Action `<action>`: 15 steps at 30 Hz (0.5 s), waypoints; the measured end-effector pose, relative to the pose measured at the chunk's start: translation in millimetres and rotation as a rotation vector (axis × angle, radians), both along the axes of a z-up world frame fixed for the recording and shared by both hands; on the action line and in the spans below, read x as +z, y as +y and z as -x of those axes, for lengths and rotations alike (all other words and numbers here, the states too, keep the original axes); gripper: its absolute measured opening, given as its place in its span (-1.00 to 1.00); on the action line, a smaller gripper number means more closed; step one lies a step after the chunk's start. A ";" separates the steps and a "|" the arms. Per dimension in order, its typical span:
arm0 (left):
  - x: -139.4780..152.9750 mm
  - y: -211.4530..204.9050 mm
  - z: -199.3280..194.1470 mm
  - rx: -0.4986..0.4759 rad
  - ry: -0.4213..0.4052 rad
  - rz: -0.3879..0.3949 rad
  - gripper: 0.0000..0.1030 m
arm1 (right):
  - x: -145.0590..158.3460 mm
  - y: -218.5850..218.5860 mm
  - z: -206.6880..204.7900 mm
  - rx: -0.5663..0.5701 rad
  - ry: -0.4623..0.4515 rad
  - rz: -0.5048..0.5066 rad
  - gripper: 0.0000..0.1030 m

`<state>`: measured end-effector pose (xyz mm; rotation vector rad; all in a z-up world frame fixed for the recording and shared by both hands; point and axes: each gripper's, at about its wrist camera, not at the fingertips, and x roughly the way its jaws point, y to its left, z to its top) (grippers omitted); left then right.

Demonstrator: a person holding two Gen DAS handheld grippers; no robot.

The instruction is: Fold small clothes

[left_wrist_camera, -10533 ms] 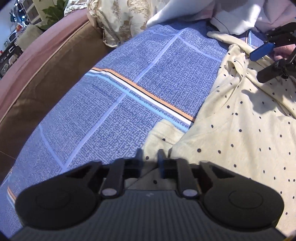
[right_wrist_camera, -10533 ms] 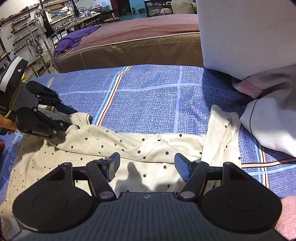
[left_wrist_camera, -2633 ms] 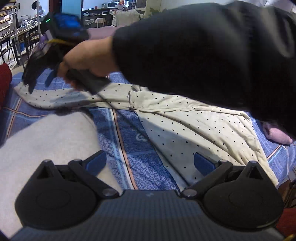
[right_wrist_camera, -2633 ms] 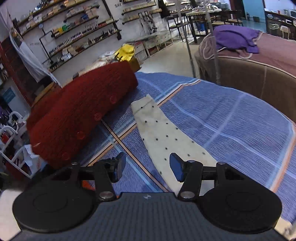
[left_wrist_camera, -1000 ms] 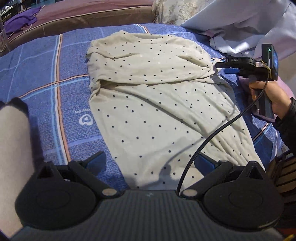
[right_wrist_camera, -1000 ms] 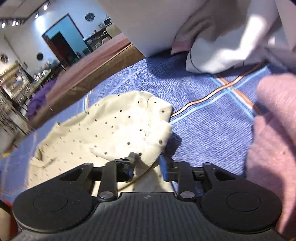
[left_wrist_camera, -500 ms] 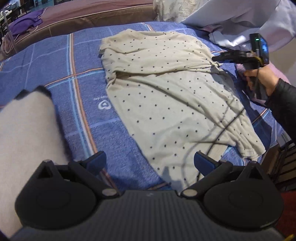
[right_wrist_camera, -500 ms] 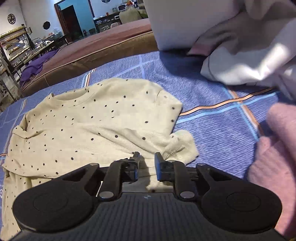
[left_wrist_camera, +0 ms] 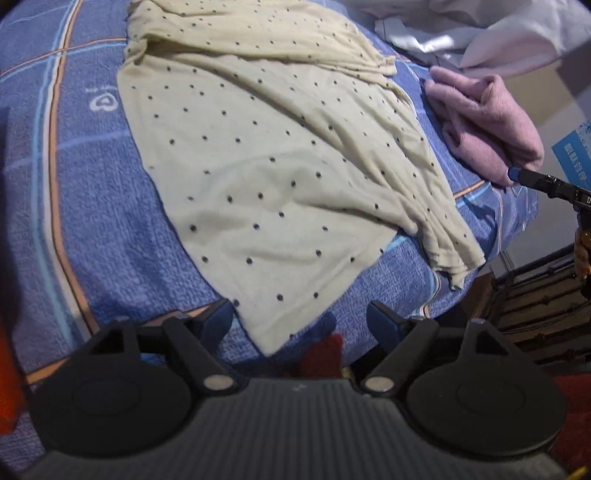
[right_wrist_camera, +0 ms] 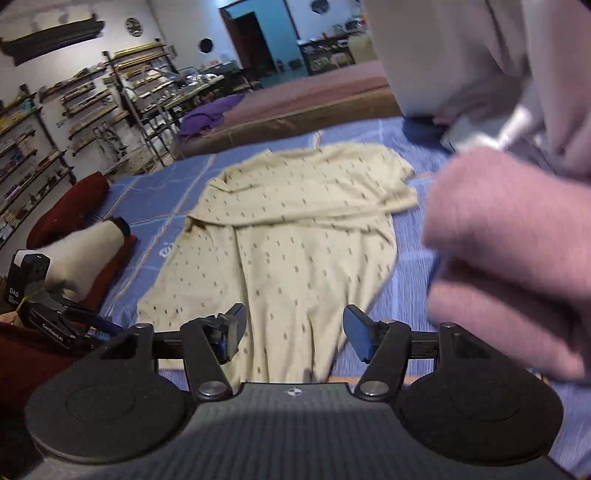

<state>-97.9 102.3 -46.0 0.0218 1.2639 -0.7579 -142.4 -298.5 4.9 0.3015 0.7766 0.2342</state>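
While the cream polka-dot shirt (left_wrist_camera: 266,155) lies spread on the blue plaid bedspread (left_wrist_camera: 92,206), its folding looks only partly done. Both sleeves appear to be turned in across the far chest area, making a bunched band of cloth near the collar, and the body runs down toward the near edge of the bed. The right side of the hem is rumpled into a narrow pleated strip (left_wrist_camera: 448,240) that hangs close to the bed's edge, so the garment is not yet squared up. The left gripper (left_wrist_camera: 301,319) hovers just above the near hem corner, its blue-padded fingers spread wide and holding nothing. The right gripper (right_wrist_camera: 295,328) is likewise released and empty, poised over the lower hem in its own view; that picture is motion-blurred, so fine detail of the cloth there is hard to read. A folded pink sweater (left_wrist_camera: 487,129) sits just right of the shirt, and it may be a piece already finished, though that is a guess. White bedding (left_wrist_camera: 480,33) is heaped at the far right. What seems left: smooth the crumpled right edge, take the hem at both corners, carry it up toward the collar, and perhaps fold once more into a compact stack.
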 end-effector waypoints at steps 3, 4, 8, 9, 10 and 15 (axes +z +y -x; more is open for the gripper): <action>-5.8 2.9 9.8 0.035 0.019 -0.017 0.49 | -30.5 -6.2 29.9 -0.109 0.046 -0.102 0.77; -5.4 9.7 10.3 0.069 0.040 0.015 0.49 | -37.6 -6.4 36.2 -0.124 0.049 -0.126 0.77; -14.9 27.7 -0.1 0.179 0.098 0.146 0.38 | -55.8 1.6 49.1 -0.129 0.060 -0.169 0.77; -17.9 27.4 -3.6 0.195 0.107 0.165 0.35 | -59.8 2.2 49.8 -0.132 0.061 -0.183 0.77; -19.2 24.8 -6.7 0.204 0.112 0.177 0.35 | -63.5 1.7 49.8 -0.138 0.068 -0.199 0.77; -13.0 2.0 -8.5 0.193 0.077 0.216 -0.88 | -75.0 -6.9 54.3 -0.160 0.092 -0.263 0.71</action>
